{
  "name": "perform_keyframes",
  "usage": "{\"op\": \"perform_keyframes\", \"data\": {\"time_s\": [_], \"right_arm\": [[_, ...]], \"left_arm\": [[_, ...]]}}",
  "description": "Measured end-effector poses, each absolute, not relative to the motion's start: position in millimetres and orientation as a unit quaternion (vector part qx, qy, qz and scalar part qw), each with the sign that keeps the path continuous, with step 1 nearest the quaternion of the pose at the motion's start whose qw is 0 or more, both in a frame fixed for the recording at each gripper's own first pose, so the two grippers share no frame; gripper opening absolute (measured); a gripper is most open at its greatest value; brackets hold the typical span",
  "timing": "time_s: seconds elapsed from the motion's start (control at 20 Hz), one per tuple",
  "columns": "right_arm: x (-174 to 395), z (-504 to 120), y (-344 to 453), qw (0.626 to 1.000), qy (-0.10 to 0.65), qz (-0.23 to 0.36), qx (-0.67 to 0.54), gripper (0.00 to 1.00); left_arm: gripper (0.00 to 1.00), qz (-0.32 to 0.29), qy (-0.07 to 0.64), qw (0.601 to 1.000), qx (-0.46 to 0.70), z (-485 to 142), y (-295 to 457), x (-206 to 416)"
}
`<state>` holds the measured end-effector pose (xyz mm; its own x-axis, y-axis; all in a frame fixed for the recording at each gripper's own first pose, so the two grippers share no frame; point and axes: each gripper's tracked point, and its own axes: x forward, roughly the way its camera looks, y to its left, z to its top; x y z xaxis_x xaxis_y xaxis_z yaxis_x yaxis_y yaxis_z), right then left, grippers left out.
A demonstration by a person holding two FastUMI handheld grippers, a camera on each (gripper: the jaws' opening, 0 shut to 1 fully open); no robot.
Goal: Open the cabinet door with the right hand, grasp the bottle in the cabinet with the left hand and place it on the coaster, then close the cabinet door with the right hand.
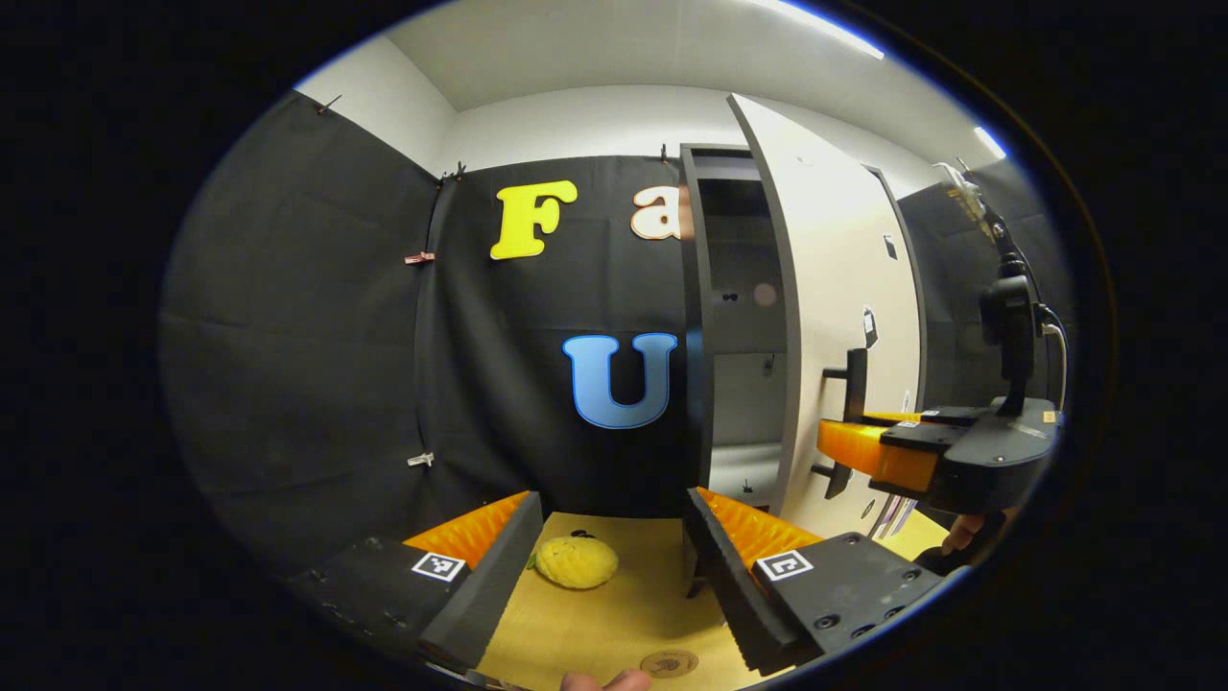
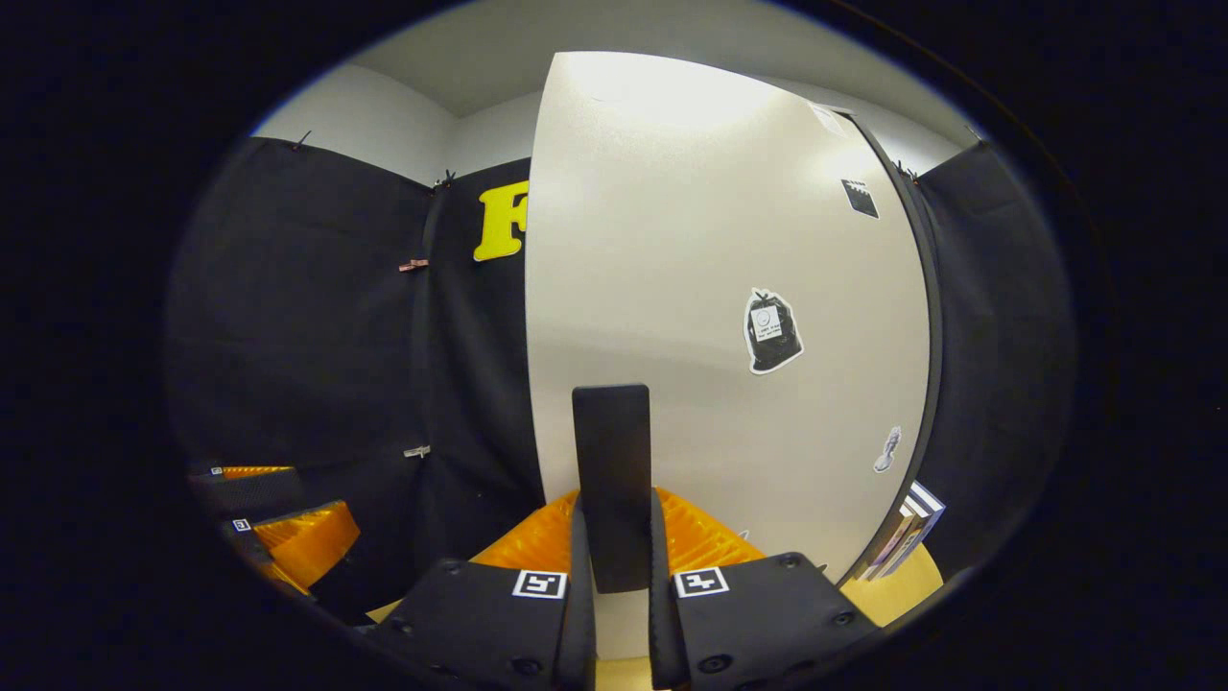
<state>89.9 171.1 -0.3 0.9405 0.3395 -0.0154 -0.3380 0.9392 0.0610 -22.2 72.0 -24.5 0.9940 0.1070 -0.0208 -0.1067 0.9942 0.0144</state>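
The white cabinet door point(image 2: 672, 288) stands partly open, and its black bar handle point(image 2: 611, 480) sits upright between the fingers of my right gripper point(image 2: 619, 513), which is shut on it. In the left gripper view the door point(image 1: 835, 288) swings out from the dark cabinet point(image 1: 734, 317), and the right gripper point(image 1: 833, 441) holds the handle point(image 1: 852, 379). My left gripper point(image 1: 612, 504) hovers open over the table with nothing between its fingers, facing the cabinet's opening. A small round brown coaster point(image 1: 669, 662) lies on the table near the front edge.
A yellow knobbly fruit-like object point(image 1: 576, 561) lies on the tan table point(image 1: 614, 614) just ahead of the left gripper. Several books point(image 2: 907, 537) stand at the door's lower right. The left gripper point(image 2: 278, 542) shows low at the left in the right gripper view.
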Motion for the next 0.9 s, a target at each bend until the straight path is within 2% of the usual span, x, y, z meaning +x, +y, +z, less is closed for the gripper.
{"op": "perform_keyframes", "data": {"time_s": [0.3,0.35,0.4,0.5,0.55,0.6,0.9], "right_arm": [[70.3,1.4,156.3,0.981,0.011,0.193,0.031,0.26],[68.0,2.0,153.6,0.980,0.012,0.197,0.031,0.22],[65.6,1.9,151.0,0.979,0.013,0.199,0.031,0.25],[63.9,1.9,145.5,0.979,0.014,0.201,0.027,0.26],[62.1,2.6,142.4,0.980,0.013,0.199,0.025,0.30],[59.7,2.6,139.2,0.980,0.012,0.196,0.023,0.25],[57.6,2.7,124.3,0.987,0.009,0.155,0.031,0.25]], "left_arm": [[0.95,0.047,0.011,0.999,0.010,-22.5,53.3,-30.6],[0.94,0.044,0.011,0.999,0.010,-22.6,49.3,-31.3],[0.94,0.041,0.010,0.999,0.011,-21.2,45.9,-31.6],[0.94,0.036,0.007,0.999,0.009,-18.6,38.8,-30.9],[0.94,0.032,0.006,0.999,0.007,-17.9,34.2,-30.6],[0.92,0.028,0.003,1.000,0.005,-15.4,30.7,-30.7],[0.94,0.009,0.000,1.000,0.011,-12.4,12.9,-24.5]]}}
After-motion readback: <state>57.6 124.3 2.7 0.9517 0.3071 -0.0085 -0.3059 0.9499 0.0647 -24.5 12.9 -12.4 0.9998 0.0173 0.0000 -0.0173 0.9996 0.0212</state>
